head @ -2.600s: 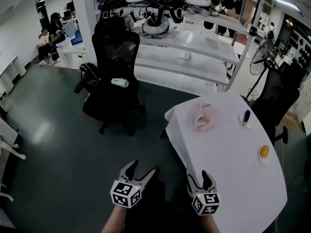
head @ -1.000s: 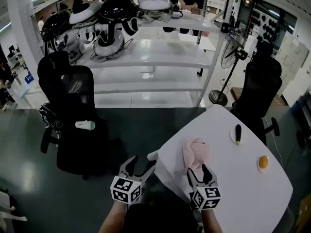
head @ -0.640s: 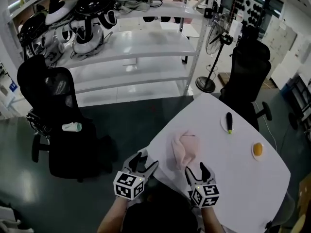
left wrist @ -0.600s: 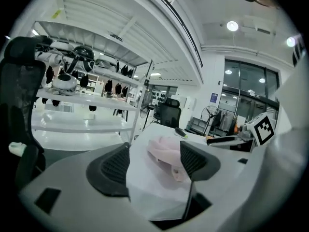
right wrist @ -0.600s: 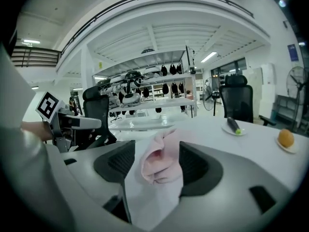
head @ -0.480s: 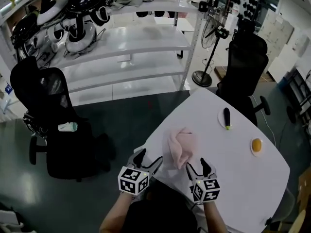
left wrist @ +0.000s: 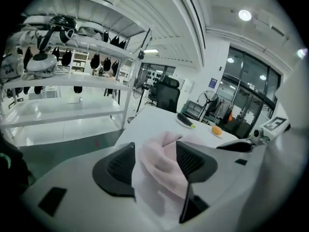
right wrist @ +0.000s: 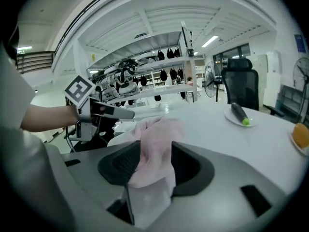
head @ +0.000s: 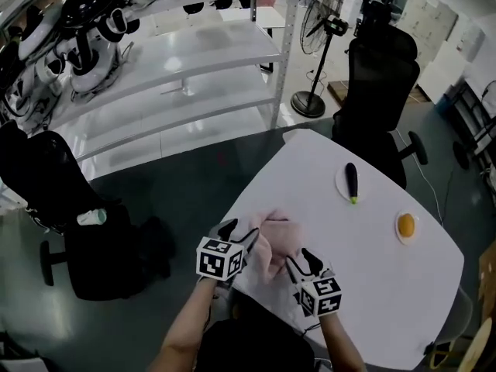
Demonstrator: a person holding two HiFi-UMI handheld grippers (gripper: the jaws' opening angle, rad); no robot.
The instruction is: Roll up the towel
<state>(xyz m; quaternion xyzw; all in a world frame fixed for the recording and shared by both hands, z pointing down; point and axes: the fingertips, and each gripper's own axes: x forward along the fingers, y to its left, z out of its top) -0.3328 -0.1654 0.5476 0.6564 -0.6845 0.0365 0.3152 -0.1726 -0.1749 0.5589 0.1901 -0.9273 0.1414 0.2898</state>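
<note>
Between the right fingers a bunched fold of the pink towel fills the whole gap, with cloth lying against both of them. The right gripper is clenched on it, having just been closing. On the left gripper, the left fingers have also just been closing with the towel between them, yet they stand wide. The cloth meets one finger while a pale strip shows beside the other, so no grip is made there. Both grippers point forward and down, side by side, the left at the towel's left flank and the right at its near side. The towel lies crumpled in a heap on the white desk, close to the near edge by the left corner. Well apart from it, towards the far edge, a dark long vegetable rests on a small plate. An orange fruit sits near the right edge. A black chair stands beyond the far corner.
</note>
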